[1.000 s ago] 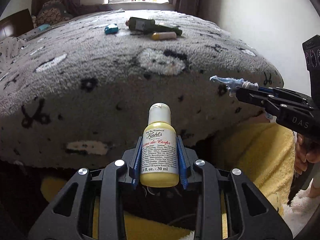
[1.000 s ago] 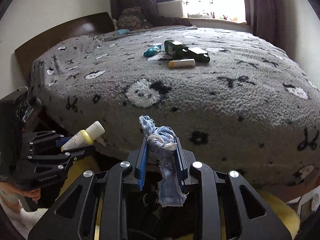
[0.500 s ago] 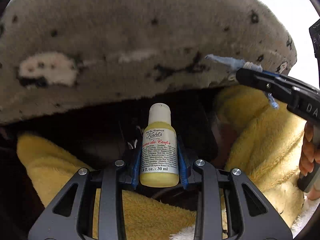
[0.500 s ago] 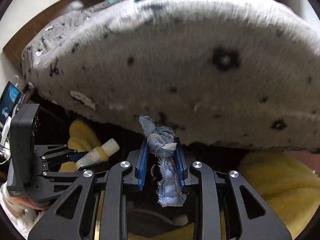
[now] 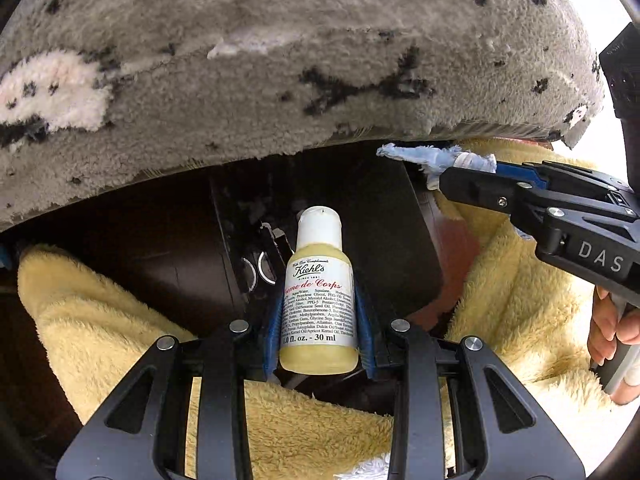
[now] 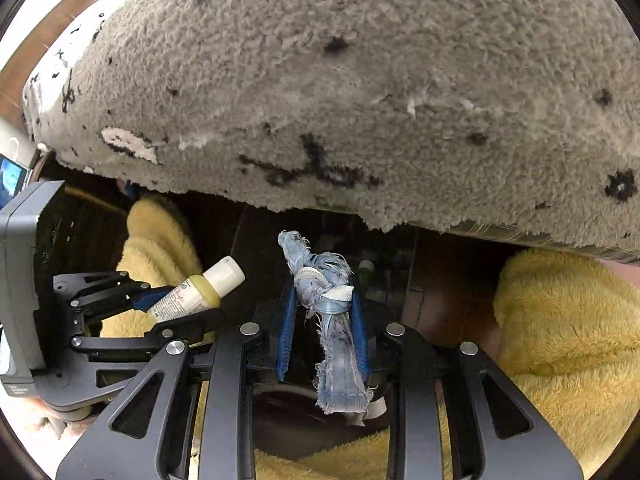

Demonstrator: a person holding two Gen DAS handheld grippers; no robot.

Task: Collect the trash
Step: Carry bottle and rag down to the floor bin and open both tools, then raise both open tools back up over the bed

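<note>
My left gripper [image 5: 319,300] is shut on a small yellow lotion bottle [image 5: 318,300] with a white cap, held upright between the blue pads. The same bottle [image 6: 198,292] and left gripper [image 6: 176,306] show at the left of the right wrist view. A frayed blue denim scrap [image 6: 330,320], knotted at the top, is clamped in my shut right gripper [image 6: 324,304]. From the left wrist view the right gripper [image 5: 472,174] comes in from the right with the scrap [image 5: 424,158] sticking out. Both point down over a dark bin [image 5: 380,220] below the bed edge.
A grey fleece blanket [image 5: 280,60] with black and white marks overhangs the bed just above both grippers. Yellow fluffy fabric [image 5: 520,280] on a person's legs flanks the dark bin on both sides. A hand [image 5: 612,328] grips the right tool's handle.
Both grippers dropped from above the bed top to below its edge and tilted downward. The bed top with its bottles has left view. Both grips are unchanged.
</note>
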